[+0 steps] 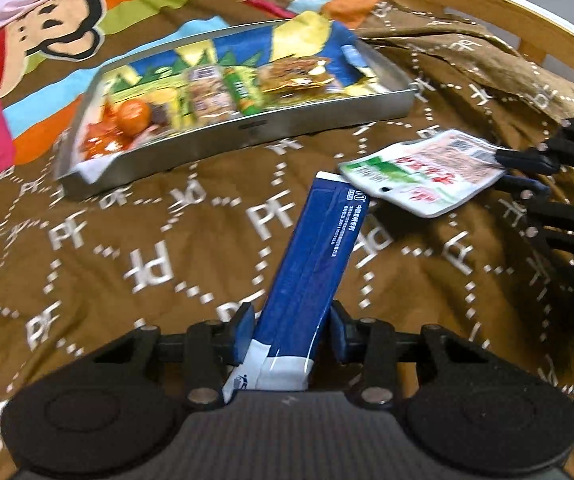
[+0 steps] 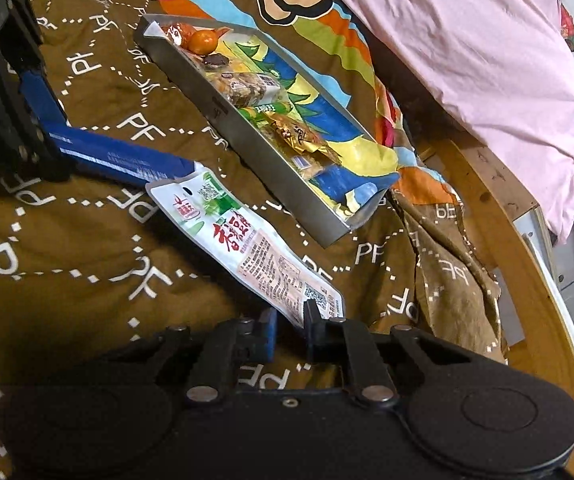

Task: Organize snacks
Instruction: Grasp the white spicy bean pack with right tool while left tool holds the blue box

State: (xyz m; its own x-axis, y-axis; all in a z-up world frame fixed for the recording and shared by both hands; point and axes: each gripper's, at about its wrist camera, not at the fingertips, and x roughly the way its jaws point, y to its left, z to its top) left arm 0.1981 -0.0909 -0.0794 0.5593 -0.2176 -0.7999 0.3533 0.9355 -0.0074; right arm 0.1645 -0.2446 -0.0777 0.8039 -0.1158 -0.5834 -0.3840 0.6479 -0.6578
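Note:
My left gripper is shut on a long blue snack pack and holds it above the brown quilt; the pack also shows in the right wrist view. My right gripper is shut on the corner of a white and green snack pouch, whose far end overlaps the blue pack's tip. The pouch and the right gripper show at the right of the left wrist view. A metal tray holding several snacks lies beyond both; it also shows in the right wrist view.
A brown quilt printed with white letters covers the bed. A pink pillow lies at the far side. A wooden bed rim curves along the right edge.

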